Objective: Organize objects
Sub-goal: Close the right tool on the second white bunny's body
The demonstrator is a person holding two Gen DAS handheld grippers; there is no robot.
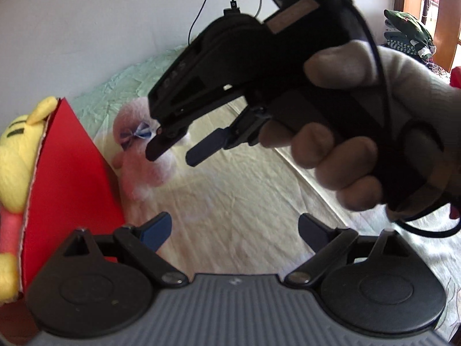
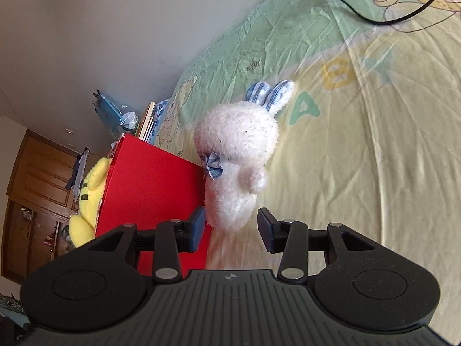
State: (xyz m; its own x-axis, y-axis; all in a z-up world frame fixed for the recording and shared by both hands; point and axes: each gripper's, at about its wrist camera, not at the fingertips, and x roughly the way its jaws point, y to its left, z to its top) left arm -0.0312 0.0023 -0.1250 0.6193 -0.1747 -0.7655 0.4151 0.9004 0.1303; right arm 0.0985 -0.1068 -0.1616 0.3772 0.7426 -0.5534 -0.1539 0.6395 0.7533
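Observation:
A white plush rabbit (image 2: 239, 155) with blue checked ears and a blue bow lies on the bed sheet (image 2: 360, 144) beside a red box (image 2: 149, 190). A yellow plush bear (image 2: 86, 199) sits in the box. My right gripper (image 2: 232, 232) is open, its fingers on either side of the rabbit's lower end, close to it. In the left wrist view the rabbit (image 1: 138, 155) lies past the right gripper (image 1: 175, 151), which hovers just over it. My left gripper (image 1: 233, 230) is open and empty above the sheet, next to the red box (image 1: 69, 178) and the bear (image 1: 17, 155).
A black cable (image 2: 389, 20) runs across the sheet at the far end. Books and a blue bag (image 2: 115, 112) lie behind the box by the wall. A wooden wardrobe (image 2: 34, 190) stands beyond. A pile of clothes (image 1: 409, 34) lies at the far right.

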